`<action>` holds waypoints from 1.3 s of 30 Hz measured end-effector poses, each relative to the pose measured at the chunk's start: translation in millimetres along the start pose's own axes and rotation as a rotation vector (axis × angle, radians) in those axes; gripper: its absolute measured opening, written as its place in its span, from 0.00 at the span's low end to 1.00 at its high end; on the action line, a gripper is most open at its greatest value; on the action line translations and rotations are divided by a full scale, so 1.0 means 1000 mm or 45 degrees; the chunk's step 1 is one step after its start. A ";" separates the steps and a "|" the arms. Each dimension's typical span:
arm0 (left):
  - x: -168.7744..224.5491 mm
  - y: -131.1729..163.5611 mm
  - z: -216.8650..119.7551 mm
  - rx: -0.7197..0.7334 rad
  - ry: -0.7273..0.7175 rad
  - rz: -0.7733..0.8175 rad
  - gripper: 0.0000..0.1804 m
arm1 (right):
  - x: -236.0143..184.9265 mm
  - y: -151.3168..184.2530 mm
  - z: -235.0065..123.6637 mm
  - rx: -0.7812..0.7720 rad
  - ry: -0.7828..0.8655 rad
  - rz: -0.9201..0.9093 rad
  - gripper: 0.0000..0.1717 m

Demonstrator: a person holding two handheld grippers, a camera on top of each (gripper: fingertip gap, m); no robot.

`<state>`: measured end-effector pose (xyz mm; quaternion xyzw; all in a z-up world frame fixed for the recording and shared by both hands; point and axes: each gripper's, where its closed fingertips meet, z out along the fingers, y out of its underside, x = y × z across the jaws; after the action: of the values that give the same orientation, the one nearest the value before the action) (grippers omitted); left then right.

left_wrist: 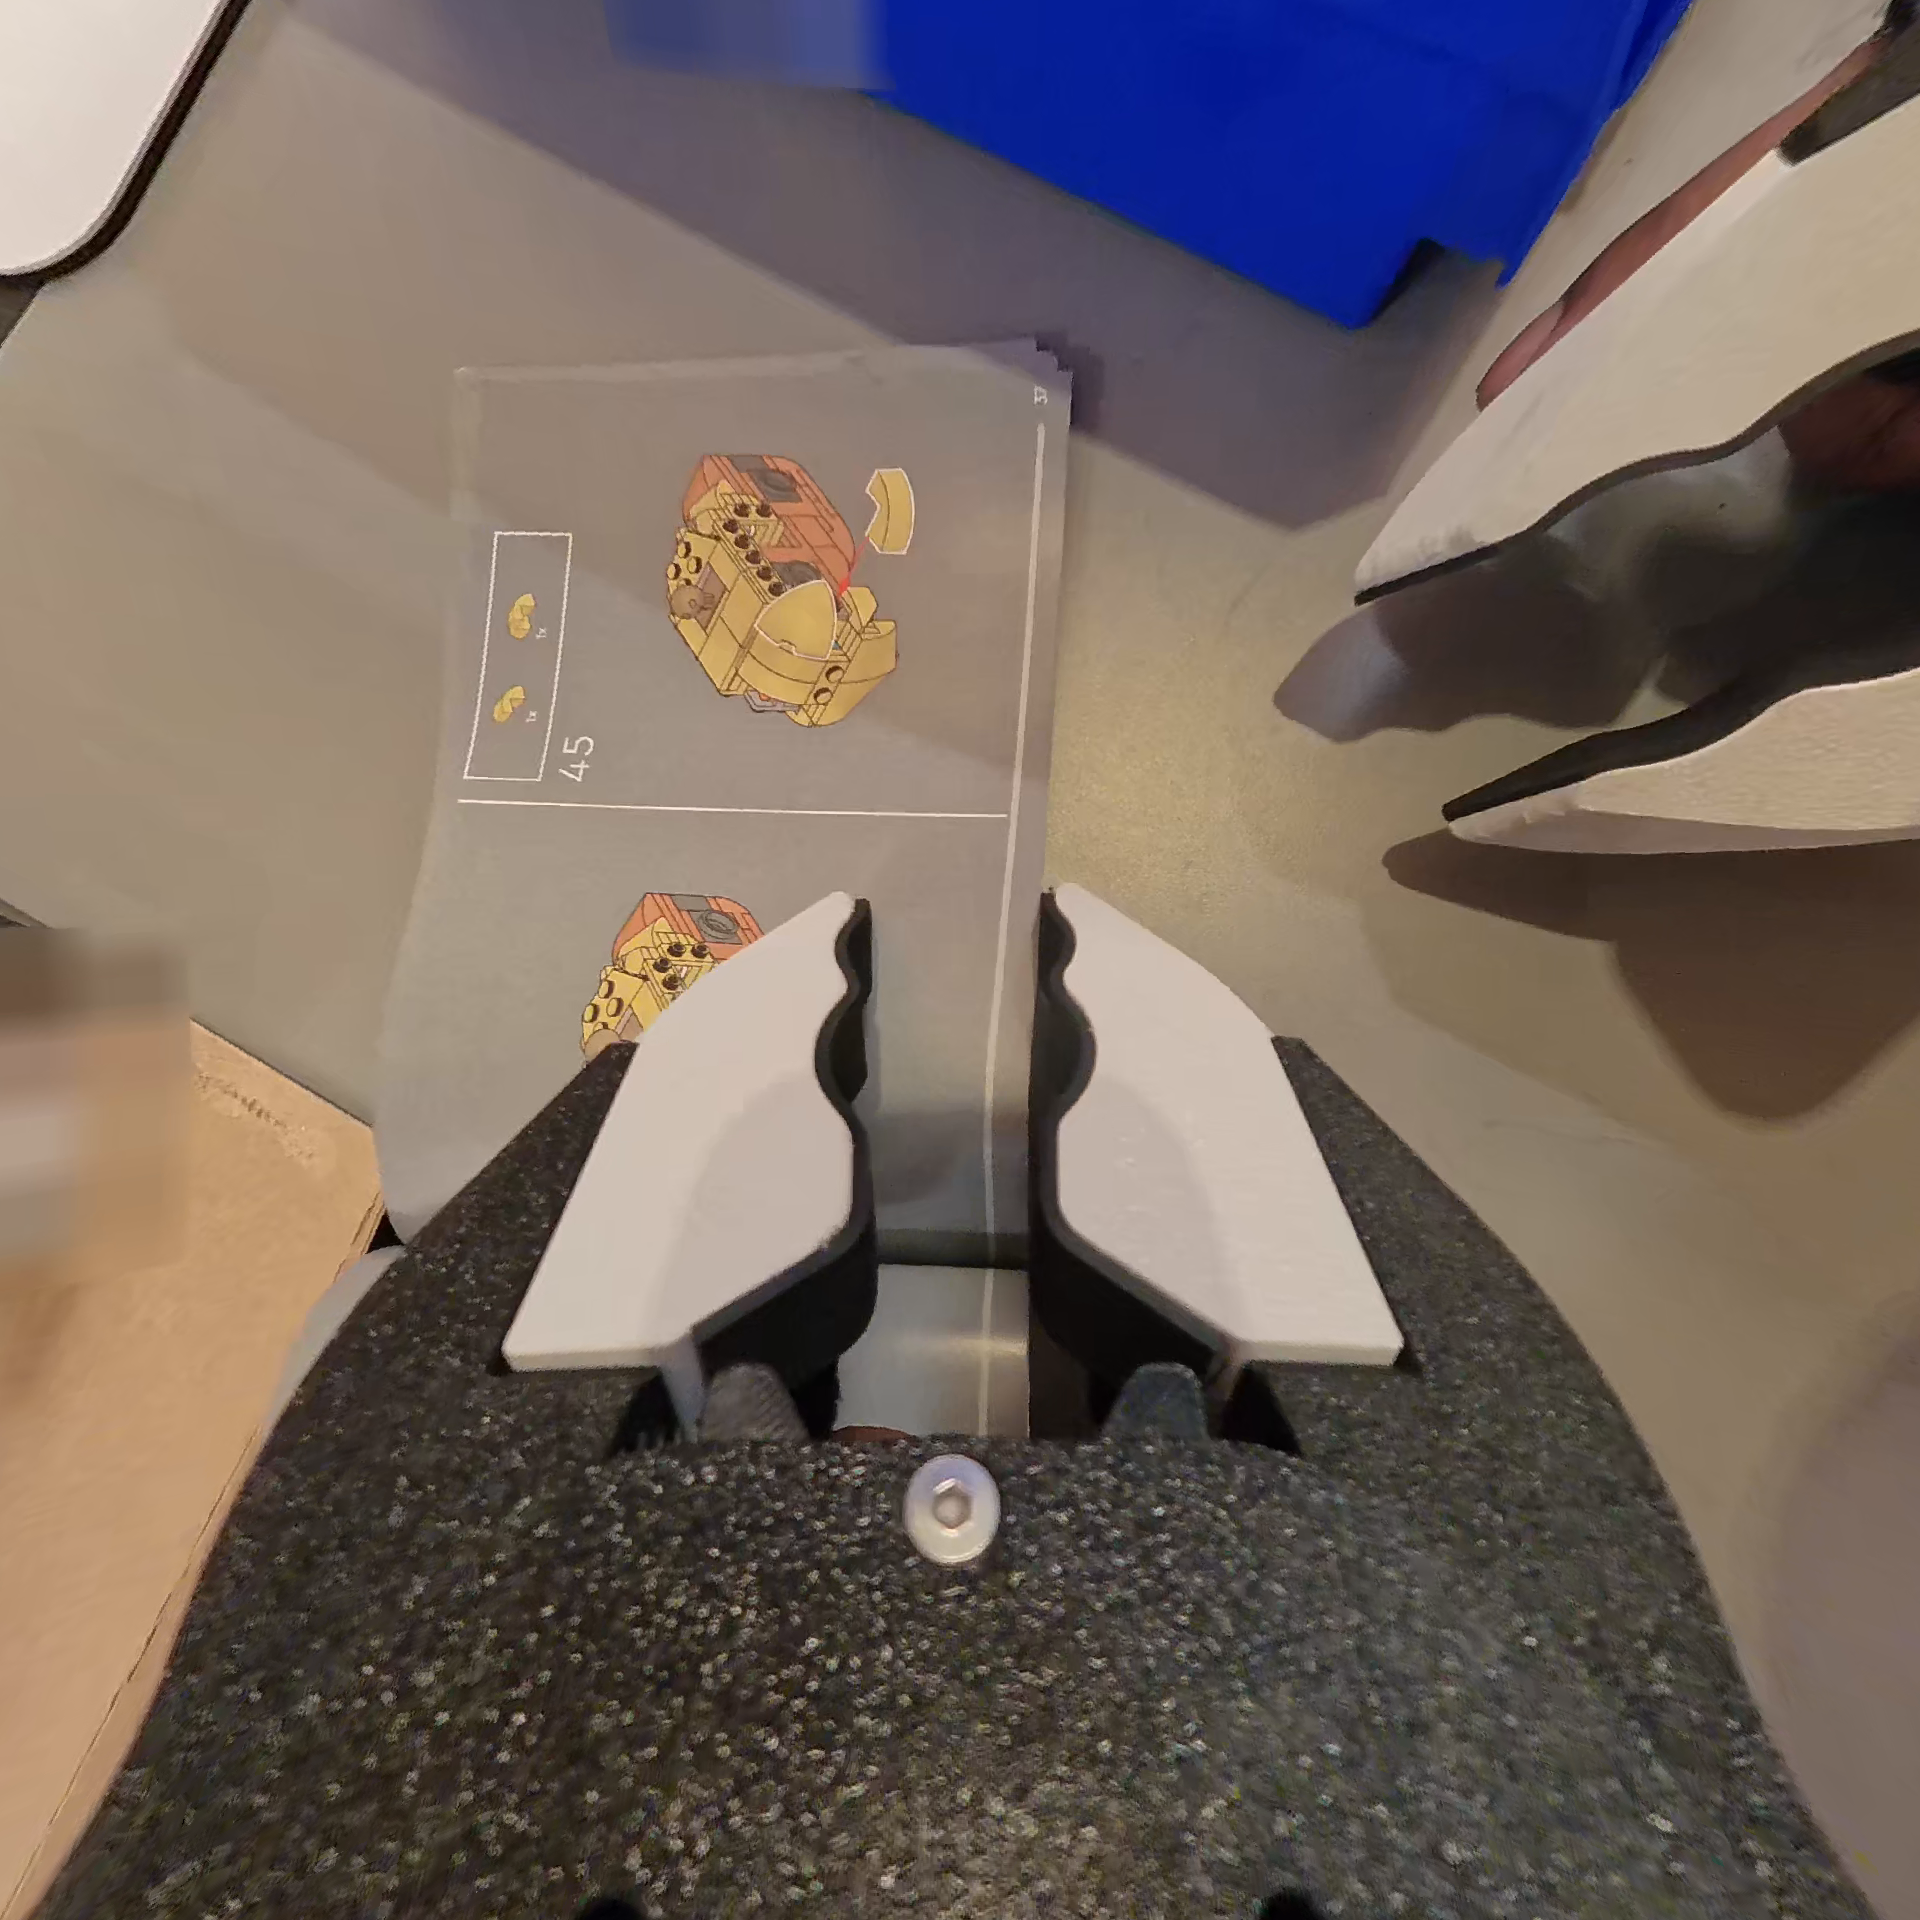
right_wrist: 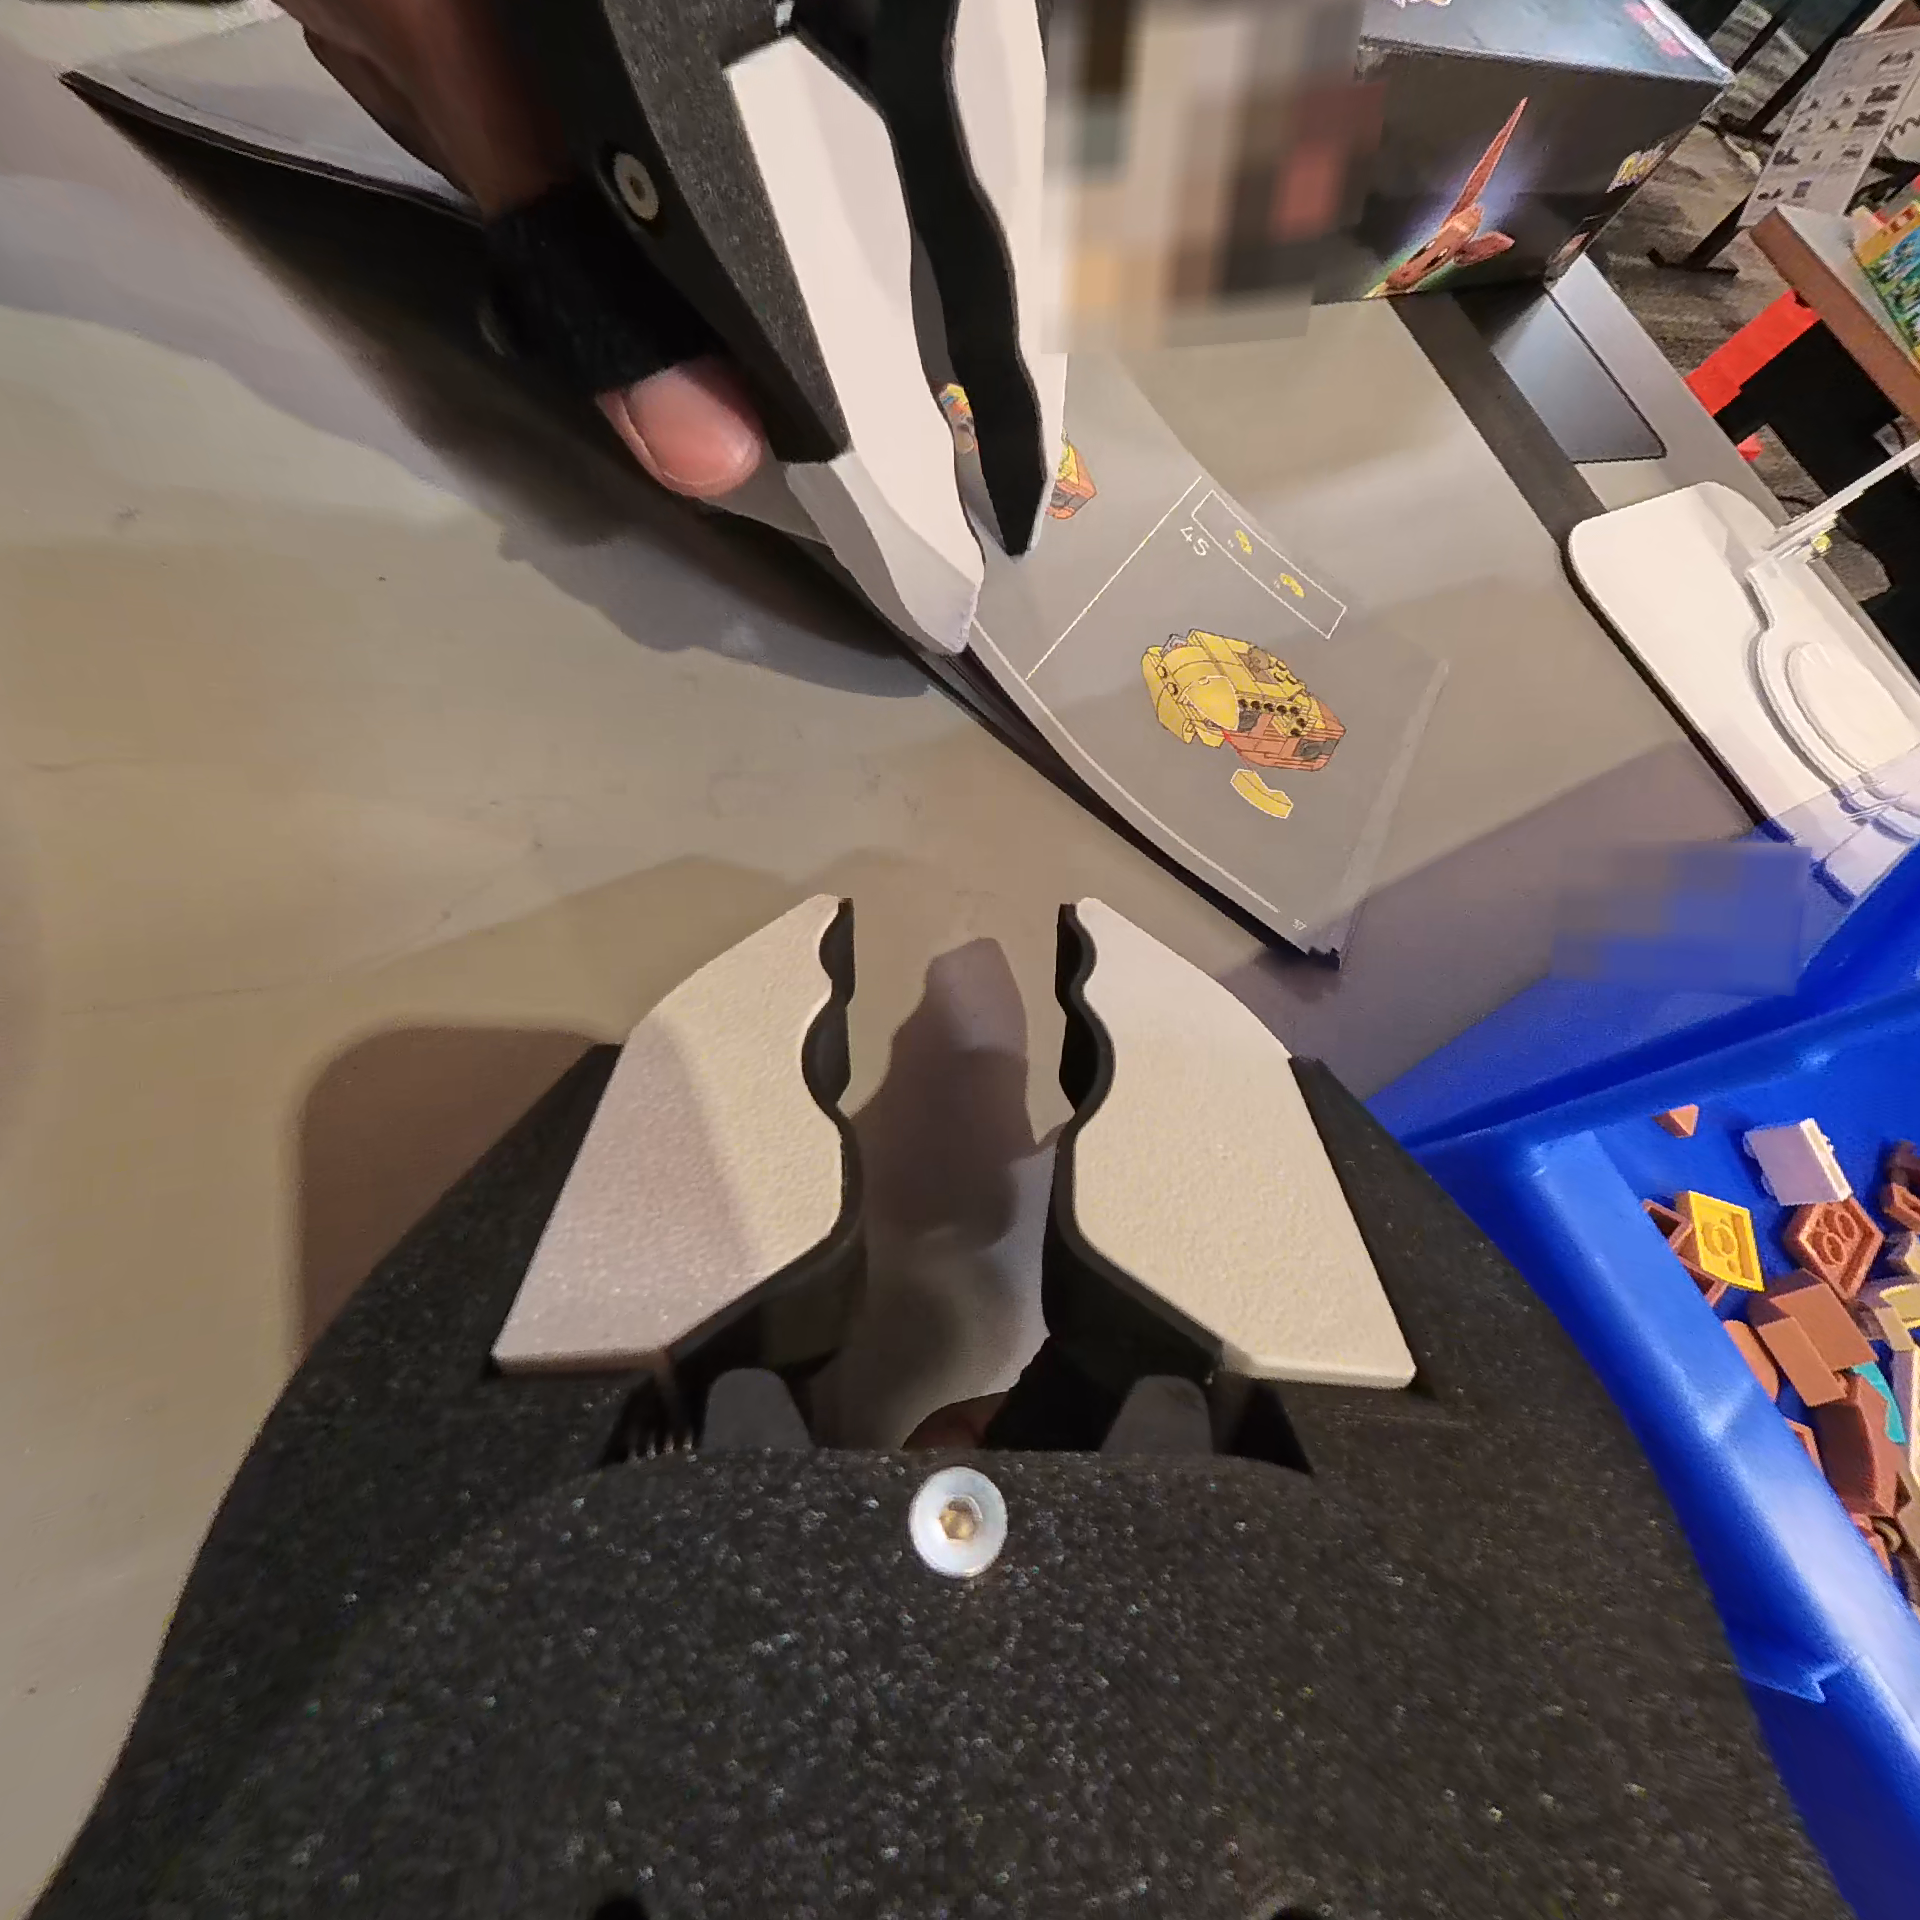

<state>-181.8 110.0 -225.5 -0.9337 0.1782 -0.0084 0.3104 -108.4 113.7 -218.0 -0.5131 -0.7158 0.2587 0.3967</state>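
Items as I read them from my station, left to right.

1. Left gripper [left_wrist: 954, 914], black speckled body with pale grey fingers and black wavy pads. The fingers stand moderately apart. It hangs over the near left part of the booklet, and the open page runs on between and beneath the fingers. I see no pad pressing on the paper, so I count nothing as held. A person's thumb [right_wrist: 691, 436] shows at its side.

2. Open instruction booklet [left_wrist: 779, 831], thin grey pages printed with yellow-and-brown brick-model drawings. It lies on the grey table [right_wrist: 416, 727], with its far right corner near the bin. The top page curls up at its left edge. In my judgement a sheet this limp would slip or crease unless taken close to its edge.

3. Right gripper [right_wrist: 954, 914], same build. Its fingers stand moderately apart over bare table, just right of the booklet's right edge and clear of it. Only shadow lies between them.

4. White flat tray [right_wrist: 1662, 623], far right, beyond the booklet.

5. Blue plastic bin [right_wrist: 1558, 1247], right of the right gripper, holding loose brown, yellow and grey toy bricks [right_wrist: 1808, 1278].
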 end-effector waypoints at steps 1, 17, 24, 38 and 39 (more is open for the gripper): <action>0.000 0.000 -0.001 0.000 -0.004 0.000 0.17 | 0.000 0.000 0.000 -0.001 0.000 0.000 0.22; -0.021 0.023 -0.052 0.098 -0.252 -0.127 0.16 | 0.000 0.001 0.005 -0.058 0.094 -0.100 0.23; -0.025 0.052 -0.082 0.217 -0.359 -0.316 0.16 | -0.002 -0.003 0.009 -0.065 0.110 -0.103 0.23; 0.010 0.131 -0.124 0.263 -0.351 -0.539 0.17 | -0.003 -0.004 0.010 -0.062 0.126 -0.110 0.22; 0.013 0.136 -0.127 0.266 -0.348 -0.554 0.17 | -0.003 -0.004 0.010 -0.061 0.126 -0.112 0.22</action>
<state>-230.3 -68.1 -203.6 -0.9055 -0.0717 0.0327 0.4170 -118.2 109.8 -220.9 -0.5027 -0.7232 0.1980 0.4301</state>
